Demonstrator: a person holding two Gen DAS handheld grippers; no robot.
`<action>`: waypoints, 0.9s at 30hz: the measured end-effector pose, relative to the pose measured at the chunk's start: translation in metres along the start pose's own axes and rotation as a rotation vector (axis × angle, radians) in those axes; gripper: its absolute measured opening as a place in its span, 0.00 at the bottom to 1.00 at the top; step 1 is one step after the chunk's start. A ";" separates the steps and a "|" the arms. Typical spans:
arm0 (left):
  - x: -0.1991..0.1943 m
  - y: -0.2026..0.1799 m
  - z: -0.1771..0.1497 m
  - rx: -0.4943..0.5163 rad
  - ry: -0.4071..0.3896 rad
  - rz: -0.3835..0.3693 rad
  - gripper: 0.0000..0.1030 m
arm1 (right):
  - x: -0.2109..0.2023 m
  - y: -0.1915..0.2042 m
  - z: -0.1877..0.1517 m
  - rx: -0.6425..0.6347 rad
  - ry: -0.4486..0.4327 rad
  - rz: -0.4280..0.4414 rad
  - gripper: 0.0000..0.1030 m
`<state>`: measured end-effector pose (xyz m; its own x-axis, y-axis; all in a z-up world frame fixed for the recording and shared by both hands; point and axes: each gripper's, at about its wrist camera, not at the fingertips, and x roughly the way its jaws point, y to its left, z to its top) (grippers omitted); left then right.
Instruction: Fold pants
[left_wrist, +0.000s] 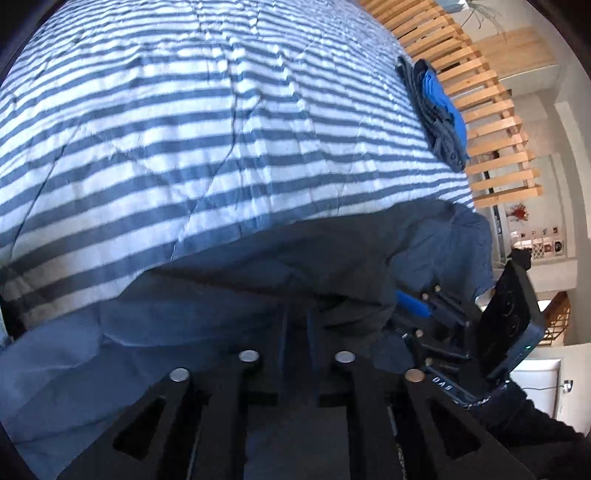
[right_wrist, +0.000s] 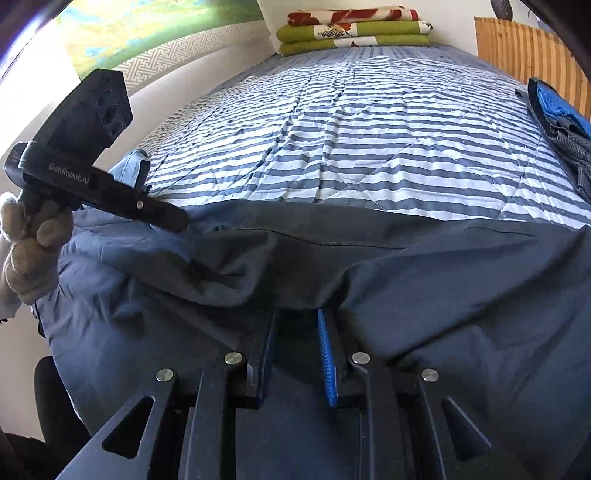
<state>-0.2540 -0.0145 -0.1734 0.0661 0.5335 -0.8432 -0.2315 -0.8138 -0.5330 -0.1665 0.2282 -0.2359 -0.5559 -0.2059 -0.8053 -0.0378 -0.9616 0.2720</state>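
Note:
Dark blue pants (left_wrist: 221, 295) lie bunched across the near edge of a bed and drape over both sets of fingers. My left gripper (left_wrist: 295, 317) has its fingers close together, shut on a fold of the cloth, which hides the tips. In the right wrist view the left gripper (right_wrist: 181, 223) pinches the pants' (right_wrist: 443, 277) far left edge, held by a gloved hand (right_wrist: 29, 251). My right gripper (right_wrist: 297, 317) grips a bunch of the fabric between its blue pads. In the left wrist view the right gripper (left_wrist: 406, 306) sits close on the right, under the cloth.
A blue-and-white striped quilt (right_wrist: 369, 129) covers the bed beyond the pants. A pile of folded clothes (right_wrist: 554, 114) lies at the right edge by a wooden slat rail (left_wrist: 491, 110). Folded green blankets (right_wrist: 354, 33) are stacked at the head.

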 end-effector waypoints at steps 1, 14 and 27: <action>0.007 0.003 -0.004 -0.017 0.020 0.006 0.49 | 0.000 0.001 -0.001 -0.007 -0.001 -0.008 0.20; 0.006 -0.001 0.014 -0.095 -0.133 -0.066 0.01 | 0.001 0.005 -0.004 -0.034 -0.015 -0.029 0.20; -0.023 0.005 0.020 -0.086 -0.196 -0.158 0.32 | 0.001 -0.003 -0.002 0.005 -0.018 0.008 0.20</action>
<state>-0.2763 -0.0262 -0.1554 -0.0966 0.6830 -0.7240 -0.1497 -0.7291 -0.6678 -0.1656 0.2305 -0.2382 -0.5711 -0.2101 -0.7935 -0.0374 -0.9590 0.2808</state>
